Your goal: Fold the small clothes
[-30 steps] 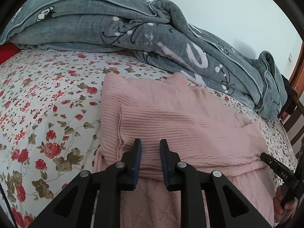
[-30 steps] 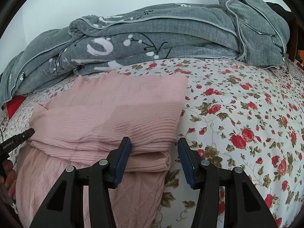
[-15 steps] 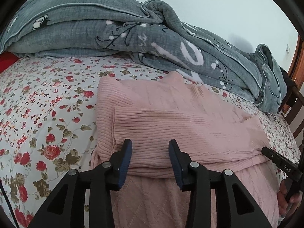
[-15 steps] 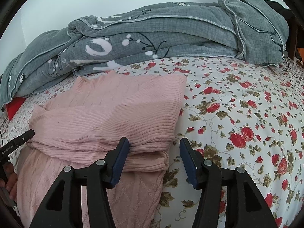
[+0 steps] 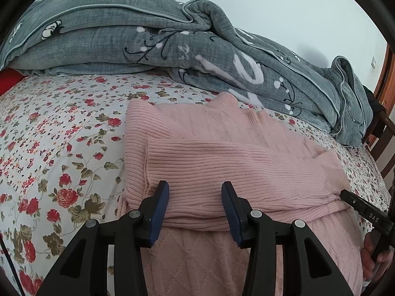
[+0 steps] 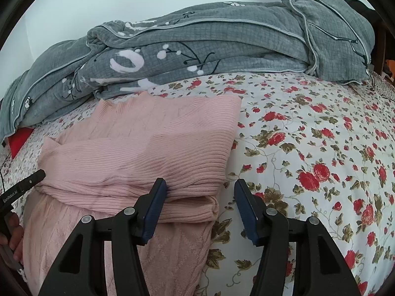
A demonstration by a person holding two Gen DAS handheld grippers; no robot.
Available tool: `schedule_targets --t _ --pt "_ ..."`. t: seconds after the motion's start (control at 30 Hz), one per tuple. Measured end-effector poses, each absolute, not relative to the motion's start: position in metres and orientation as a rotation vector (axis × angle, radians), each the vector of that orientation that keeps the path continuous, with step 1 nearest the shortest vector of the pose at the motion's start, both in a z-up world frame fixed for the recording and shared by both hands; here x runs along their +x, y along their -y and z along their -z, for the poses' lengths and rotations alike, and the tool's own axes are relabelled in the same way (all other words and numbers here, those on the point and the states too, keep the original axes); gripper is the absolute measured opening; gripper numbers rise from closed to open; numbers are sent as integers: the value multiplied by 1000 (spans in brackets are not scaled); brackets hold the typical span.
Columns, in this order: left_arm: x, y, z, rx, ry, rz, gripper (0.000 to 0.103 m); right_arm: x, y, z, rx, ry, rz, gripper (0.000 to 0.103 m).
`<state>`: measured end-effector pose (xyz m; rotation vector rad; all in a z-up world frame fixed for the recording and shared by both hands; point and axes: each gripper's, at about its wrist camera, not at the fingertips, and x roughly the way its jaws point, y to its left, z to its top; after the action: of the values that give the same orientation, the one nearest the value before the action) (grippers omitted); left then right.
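Observation:
A pink ribbed sweater (image 5: pixel 222 153) lies on the flowered bed sheet (image 5: pixel 61 135), its sleeves folded across the body. My left gripper (image 5: pixel 195 197) sits low over the near edge of the folded sleeve. Its jaws are opening; knit lies between them, and the pads do not press on it. In the right wrist view the sweater (image 6: pixel 148 143) fills the left half. My right gripper (image 6: pixel 200 192) stands open over the fold's right corner, its left pad against the knit and its right pad over the sheet (image 6: pixel 321 135). Each view shows the other gripper's tip at its edge.
A bulky grey quilt (image 5: pixel 148 37) (image 6: pixel 222 37) is heaped along the far side of the bed against a pale wall. A red item (image 6: pixel 19 140) peeks from under its left end. A wooden bed frame (image 5: pixel 385 133) rises at the right edge. A hand (image 5: pixel 372 254) holds the right gripper.
The left gripper's jaws have spread from nearly shut to well apart over the sleeve fold. The right gripper's jaws have widened a little. The sweater has not shifted.

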<state>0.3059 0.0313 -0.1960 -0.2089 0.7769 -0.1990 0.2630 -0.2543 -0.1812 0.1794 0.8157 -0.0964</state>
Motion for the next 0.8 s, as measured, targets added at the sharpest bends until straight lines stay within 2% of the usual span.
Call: schedule_targets --t 0.53,0.67,0.8 --pt "305 -28 196 -197 -775 204 49 263 255 181 182 -820 95 59" --pt "304 -27 196 -185 -773 219 57 263 256 181 182 -820 94 59" --pt "303 -23 195 -165 -772 215 61 263 256 181 182 -820 94 59"
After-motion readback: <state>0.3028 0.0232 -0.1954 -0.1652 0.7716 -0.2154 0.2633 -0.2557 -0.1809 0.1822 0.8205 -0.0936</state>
